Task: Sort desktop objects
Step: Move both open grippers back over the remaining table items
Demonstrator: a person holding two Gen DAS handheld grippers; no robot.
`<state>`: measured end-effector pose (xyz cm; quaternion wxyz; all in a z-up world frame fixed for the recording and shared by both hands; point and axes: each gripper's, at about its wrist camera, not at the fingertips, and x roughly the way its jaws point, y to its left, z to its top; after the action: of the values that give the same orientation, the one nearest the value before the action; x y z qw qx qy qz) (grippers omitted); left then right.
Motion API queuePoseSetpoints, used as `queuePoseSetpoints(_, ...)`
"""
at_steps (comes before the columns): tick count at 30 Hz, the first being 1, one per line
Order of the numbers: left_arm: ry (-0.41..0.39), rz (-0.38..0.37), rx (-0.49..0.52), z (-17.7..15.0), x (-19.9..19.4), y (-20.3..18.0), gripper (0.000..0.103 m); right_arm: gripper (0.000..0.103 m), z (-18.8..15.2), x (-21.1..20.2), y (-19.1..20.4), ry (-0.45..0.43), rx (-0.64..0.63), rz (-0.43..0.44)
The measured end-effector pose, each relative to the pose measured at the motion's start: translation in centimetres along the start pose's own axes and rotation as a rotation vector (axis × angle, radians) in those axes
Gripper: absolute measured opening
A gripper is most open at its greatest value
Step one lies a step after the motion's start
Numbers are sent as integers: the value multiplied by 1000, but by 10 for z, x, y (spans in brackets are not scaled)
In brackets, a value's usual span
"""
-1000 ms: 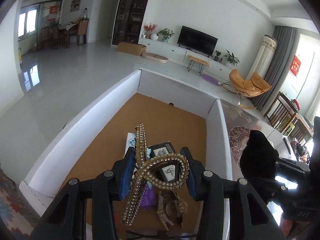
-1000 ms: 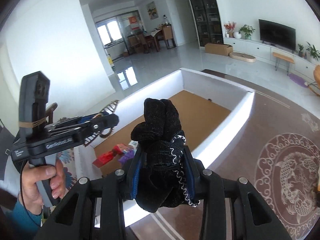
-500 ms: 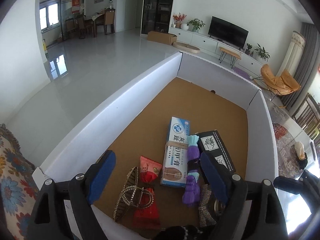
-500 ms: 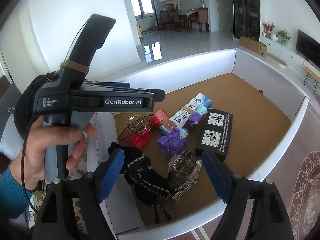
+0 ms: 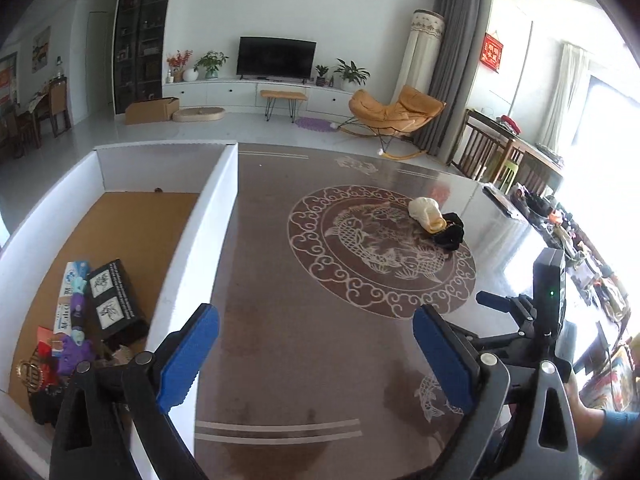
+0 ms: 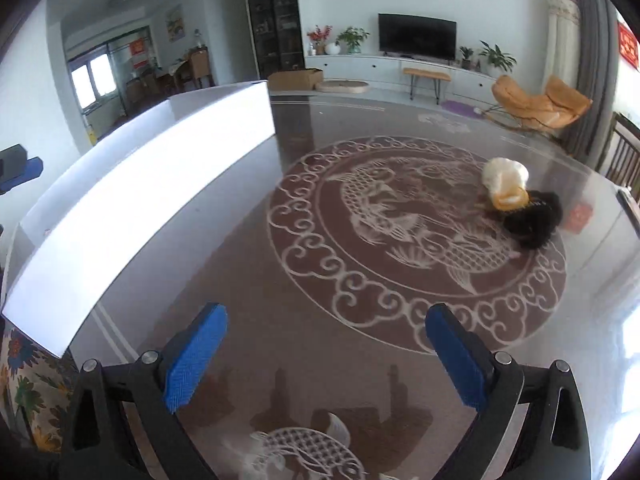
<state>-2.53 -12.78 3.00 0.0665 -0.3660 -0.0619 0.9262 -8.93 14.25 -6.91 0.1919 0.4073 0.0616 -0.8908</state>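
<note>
My left gripper (image 5: 316, 356) hovers over the dark glass table (image 5: 304, 392), its jaws opening wide with nothing between them. Left of it stands the white box (image 5: 204, 232) with a cork floor. Inside lie a black carton (image 5: 114, 300), a blue-white medicine box (image 5: 70, 292), a purple glove (image 5: 74, 346), a red packet (image 5: 46, 340) and a gold hair clip (image 5: 28, 372). My right gripper (image 6: 328, 360) is also empty, its jaws opening above the table's fish medallion (image 6: 360, 280). Far across the table rest a cream cloth bundle (image 6: 504, 180) and a black cloth item (image 6: 532, 216), touching each other.
The box's white wall (image 6: 140, 184) runs along the left of the right wrist view. A cluttered ledge (image 5: 580, 264) and wooden chairs (image 5: 488, 152) border the table's right side. A patterned cloth (image 6: 28, 392) lies past the near left corner.
The left gripper let go of the jewelled hair clip and the right one the black glove, both into the box. Both opened wide and swung right, out over the table.
</note>
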Motion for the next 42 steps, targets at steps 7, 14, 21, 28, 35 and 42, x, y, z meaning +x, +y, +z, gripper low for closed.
queuePoseSetpoints(7, 110, 82, 143, -23, 108, -62, 99, 100, -22, -12, -92, 63, 112, -156)
queuePoseSetpoints(14, 120, 119, 192, -20, 142, -82, 99, 100, -46, -8, -100, 50, 199, -153)
queuePoseSetpoints(21, 136, 124, 237, -22, 161, -82, 99, 100, -45, -8, -97, 23, 199, -196)
queuePoseSetpoints(28, 177, 90, 203, -21, 170, -77, 99, 100, -46, -6, -96, 24, 191, -214)
queuePoseSetpoints(35, 215, 73, 182, -22, 174, -74, 101, 100, -45, 1, -97, 63, 191, -216)
queuePoseSetpoints(42, 215, 71, 181, -23, 173, -74, 101, 100, 10, 19, -137, 46, 266, -164)
